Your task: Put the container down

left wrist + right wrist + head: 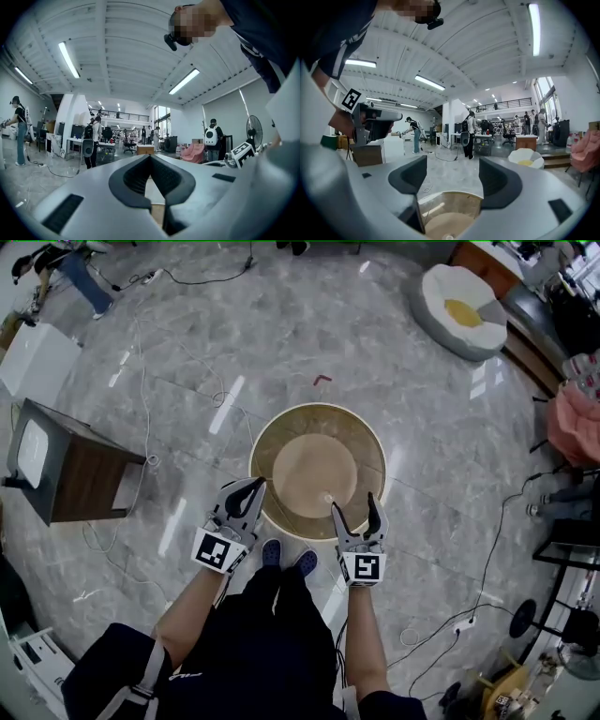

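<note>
A large round tan container (319, 432) with a wide rim sits low in front of me on the grey marble floor; I cannot tell whether it rests on the floor or hangs just above it. At the container's near-left edge, my left gripper (255, 487) is shut on the rim. In the left gripper view the left gripper (150, 159) has its jaws closed, and a thin tan strip of the container (155, 199) shows between them. My right gripper (355, 509) stands open over the near-right rim. The right gripper view shows the right gripper (452, 180) spread wide, with the container (452, 213) below the gap.
My shoes (272, 552) are just behind the container. A dark wooden cabinet (80, 479) stands to the left and a white box (33, 357) beyond it. A white round cushion seat (461, 307) lies far right. Cables (141, 381) trail over the floor.
</note>
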Demonstrator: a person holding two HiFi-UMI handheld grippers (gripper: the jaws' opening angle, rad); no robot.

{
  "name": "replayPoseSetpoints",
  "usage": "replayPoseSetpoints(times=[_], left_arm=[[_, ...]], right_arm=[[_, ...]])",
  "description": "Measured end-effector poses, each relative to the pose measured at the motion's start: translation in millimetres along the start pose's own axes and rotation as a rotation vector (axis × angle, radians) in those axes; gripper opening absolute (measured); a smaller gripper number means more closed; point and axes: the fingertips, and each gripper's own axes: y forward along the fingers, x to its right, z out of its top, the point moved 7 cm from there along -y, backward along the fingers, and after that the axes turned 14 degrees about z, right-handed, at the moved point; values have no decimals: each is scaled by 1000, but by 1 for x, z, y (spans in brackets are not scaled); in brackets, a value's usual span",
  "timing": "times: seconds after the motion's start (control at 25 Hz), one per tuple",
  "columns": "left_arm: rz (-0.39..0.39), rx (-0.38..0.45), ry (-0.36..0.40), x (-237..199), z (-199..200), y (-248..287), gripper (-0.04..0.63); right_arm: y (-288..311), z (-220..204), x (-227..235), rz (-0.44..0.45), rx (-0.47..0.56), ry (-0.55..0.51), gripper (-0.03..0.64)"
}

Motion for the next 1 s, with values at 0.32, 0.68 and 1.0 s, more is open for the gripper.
replayPoseSetpoints(times=[0.32, 0.68, 1.0], left_arm=[[-47, -9, 17, 8, 38, -40, 25], [-28, 10, 33, 20, 50, -49, 25], [-22, 54, 54, 20, 60, -53, 25]], right_arm=[[-60, 56, -30, -73, 34, 10, 341], [-107, 63, -28, -79, -45, -103, 341], [-111, 74, -20, -119, 49, -59, 341]])
